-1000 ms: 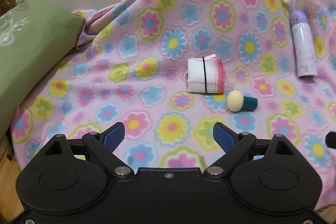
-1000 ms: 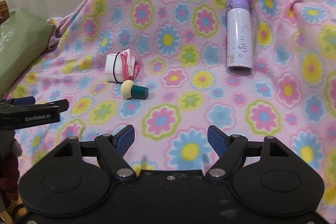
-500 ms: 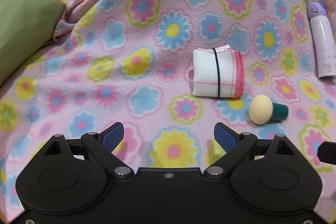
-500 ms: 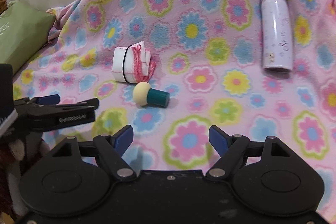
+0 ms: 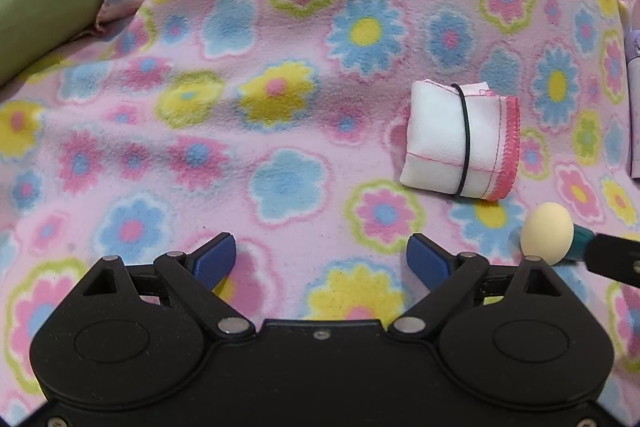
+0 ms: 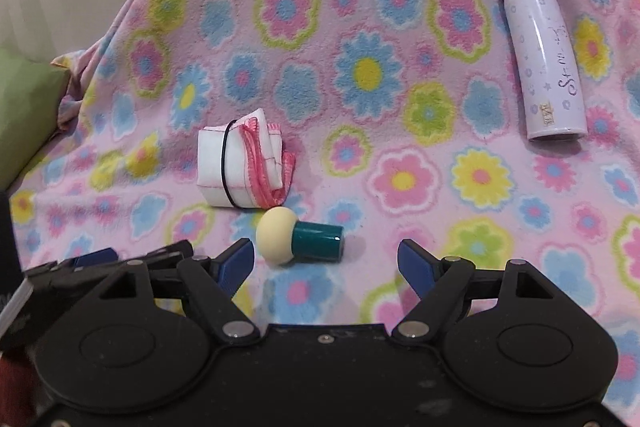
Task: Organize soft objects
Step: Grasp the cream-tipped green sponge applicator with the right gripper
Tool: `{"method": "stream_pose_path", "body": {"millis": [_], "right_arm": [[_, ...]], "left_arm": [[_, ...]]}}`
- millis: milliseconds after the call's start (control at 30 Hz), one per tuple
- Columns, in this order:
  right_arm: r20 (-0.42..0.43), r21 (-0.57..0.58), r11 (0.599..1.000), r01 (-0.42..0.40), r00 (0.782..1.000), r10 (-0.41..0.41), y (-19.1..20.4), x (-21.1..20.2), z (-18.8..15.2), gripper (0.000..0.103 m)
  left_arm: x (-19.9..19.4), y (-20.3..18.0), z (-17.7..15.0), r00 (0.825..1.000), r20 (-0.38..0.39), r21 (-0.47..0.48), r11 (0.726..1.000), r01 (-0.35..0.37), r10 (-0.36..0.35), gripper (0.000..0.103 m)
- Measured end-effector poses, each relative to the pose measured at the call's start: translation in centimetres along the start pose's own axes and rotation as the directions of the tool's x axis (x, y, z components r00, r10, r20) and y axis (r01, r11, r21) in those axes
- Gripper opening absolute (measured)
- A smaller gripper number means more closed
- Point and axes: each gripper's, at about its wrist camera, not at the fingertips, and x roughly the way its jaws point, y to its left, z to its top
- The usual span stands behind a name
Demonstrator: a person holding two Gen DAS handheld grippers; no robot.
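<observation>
Only thing with writing on it is the white and lilac metal flask with the purple cap, lying on the pink flowery fleece blanket. There's purple cursive script running along its side, starts with something like "St" but I can't make out the rest. There's also a tiny label near its base, way too small to read.

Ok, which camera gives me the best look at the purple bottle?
The right wrist view. There the purple bottle lies whole on the flowered blanket, cap pointing away and the lettering on its side visible. The left wrist view catches only a sliver of it, cut off by the right edge.
</observation>
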Motion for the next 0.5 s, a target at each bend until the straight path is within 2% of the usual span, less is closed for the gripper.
{"method": "stream_pose_path", "body": {"millis": [267, 333, 433, 500], "right_arm": [[0.004, -0.01, 0.999, 0.036, 0.999, -0.036, 1.3, 1.8, -0.1, 0.077], [0.007, -0.029, 0.999, 0.045, 0.999, -0.044, 1.7, 2.3, -0.3, 0.071], [0.013, -0.064, 0.998, 0.025, 1.0, -0.025, 2.2, 2.7, -0.4, 0.054], [0.025, -0.094, 0.995, 0.02, 1.0, -0.018, 2.5, 2.6, -0.4, 0.054]], "left_arm": [[0.2, -0.3, 0.0, 1.0, -0.011, 0.009, 1.0, -0.014, 0.014, 0.093], [0.2, -0.3, 0.0, 1.0, -0.013, 0.008, 1.0, -0.015, 0.015, 0.093], [0.2, -0.3, 0.0, 1.0, -0.012, 0.008, 1.0, -0.015, 0.015, 0.093], [0.2, -0.3, 0.0, 1.0, -0.012, 0.009, 1.0, -0.016, 0.017, 0.093]]}}
